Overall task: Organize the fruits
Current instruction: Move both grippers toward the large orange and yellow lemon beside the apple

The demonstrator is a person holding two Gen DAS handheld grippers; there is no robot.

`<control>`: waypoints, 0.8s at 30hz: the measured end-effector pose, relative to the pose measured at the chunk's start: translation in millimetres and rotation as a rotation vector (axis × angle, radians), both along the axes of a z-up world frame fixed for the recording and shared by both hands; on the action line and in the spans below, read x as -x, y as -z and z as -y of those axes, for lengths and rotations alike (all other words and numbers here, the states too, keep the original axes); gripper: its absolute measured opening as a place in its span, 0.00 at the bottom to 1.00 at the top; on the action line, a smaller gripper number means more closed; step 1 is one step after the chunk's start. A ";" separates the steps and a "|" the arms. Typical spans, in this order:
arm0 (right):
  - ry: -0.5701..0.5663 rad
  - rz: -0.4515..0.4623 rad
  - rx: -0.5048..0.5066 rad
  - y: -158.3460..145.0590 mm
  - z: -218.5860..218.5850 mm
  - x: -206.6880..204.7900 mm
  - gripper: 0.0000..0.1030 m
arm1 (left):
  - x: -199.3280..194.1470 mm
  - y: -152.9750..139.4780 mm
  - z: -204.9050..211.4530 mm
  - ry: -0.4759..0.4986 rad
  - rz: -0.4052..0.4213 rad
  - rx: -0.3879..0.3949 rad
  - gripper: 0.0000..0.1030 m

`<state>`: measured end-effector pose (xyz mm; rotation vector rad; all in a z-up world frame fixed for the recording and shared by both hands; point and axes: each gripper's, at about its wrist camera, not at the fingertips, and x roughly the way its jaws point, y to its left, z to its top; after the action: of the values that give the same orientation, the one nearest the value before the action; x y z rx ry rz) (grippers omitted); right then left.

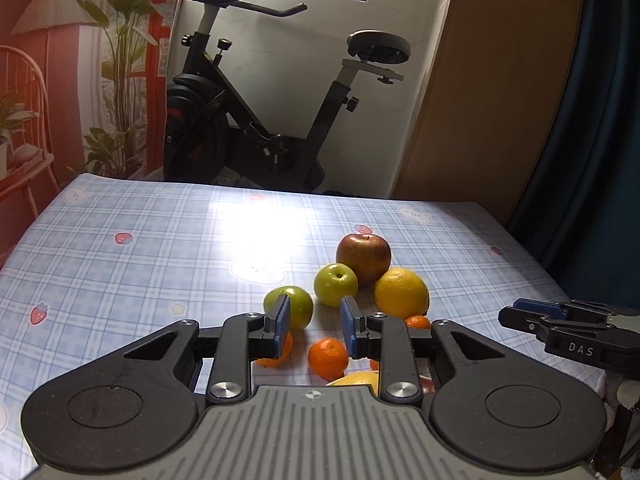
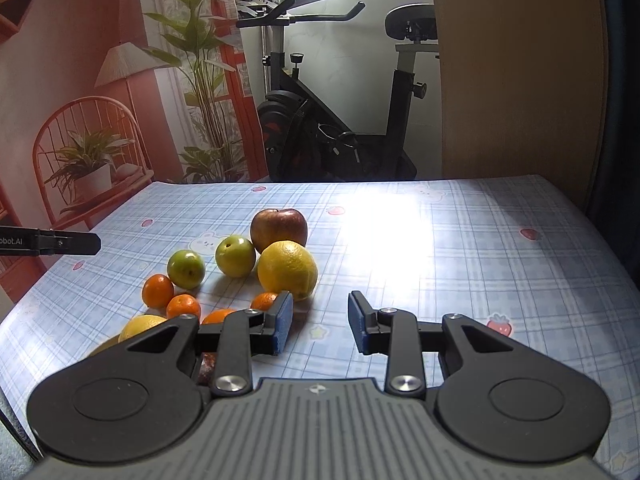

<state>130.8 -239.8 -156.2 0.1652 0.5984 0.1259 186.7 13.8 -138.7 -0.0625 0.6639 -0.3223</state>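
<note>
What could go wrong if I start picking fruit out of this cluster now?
1. The fruits sit packed together: the yellow citrus lies against the red apple and a green apple, so lifting one may set its neighbours rolling on the smooth tablecloth.
2. The left gripper hangs over the small oranges; lowering it could knock them.
3. Window glare on the cloth may hide edges.

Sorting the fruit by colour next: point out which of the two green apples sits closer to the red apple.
The green apple that nearly touches the red apple and the big yellow citrus. The other green apple lies further left, beside the small oranges.
</note>
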 end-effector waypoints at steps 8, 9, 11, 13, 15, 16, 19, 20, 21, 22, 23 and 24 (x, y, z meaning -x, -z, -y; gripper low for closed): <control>-0.028 0.001 -0.016 8.1 3.0 -41.7 0.45 | -44.4 -1.7 28.2 0.066 -0.017 -0.024 0.38; -0.032 -0.002 -0.019 9.7 2.8 -46.4 0.45 | -50.3 -0.6 33.5 0.074 -0.022 -0.026 0.38; -0.046 -0.011 -0.022 15.2 0.5 -54.8 0.45 | -62.1 3.9 45.2 0.096 -0.043 -0.027 0.38; -0.064 -0.027 -0.023 21.0 -2.3 -65.4 0.45 | -73.1 10.6 54.2 0.113 -0.066 -0.028 0.38; -0.080 -0.040 -0.027 26.5 -5.3 -73.6 0.45 | -84.4 17.5 61.2 0.126 -0.092 -0.015 0.38; -0.085 -0.044 -0.033 28.7 -6.0 -76.9 0.47 | -88.8 20.4 63.5 0.132 -0.105 -0.006 0.38; -0.097 -0.051 -0.050 34.4 -6.5 -85.0 0.51 | -103.1 29.8 68.5 0.144 -0.147 0.019 0.38; -0.102 -0.055 -0.054 35.8 -6.5 -87.6 0.51 | -106.4 33.1 69.1 0.147 -0.162 0.031 0.38; -0.107 -0.059 -0.057 37.3 -7.0 -89.3 0.51 | -109.1 35.5 70.1 0.150 -0.172 0.037 0.38; -0.112 -0.062 -0.060 38.2 -7.7 -90.8 0.51 | -112.9 37.8 71.3 0.153 -0.181 0.042 0.38; -0.118 -0.065 -0.064 38.9 -8.9 -92.7 0.52 | -116.1 40.4 73.4 0.156 -0.186 0.046 0.38; -0.126 -0.068 -0.068 39.9 -10.0 -94.4 0.53 | -117.7 42.2 74.5 0.159 -0.189 0.048 0.38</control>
<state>225.2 -229.8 -196.1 0.1986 0.6728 0.2633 304.4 -60.8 -180.9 -0.0869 0.8512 -0.4897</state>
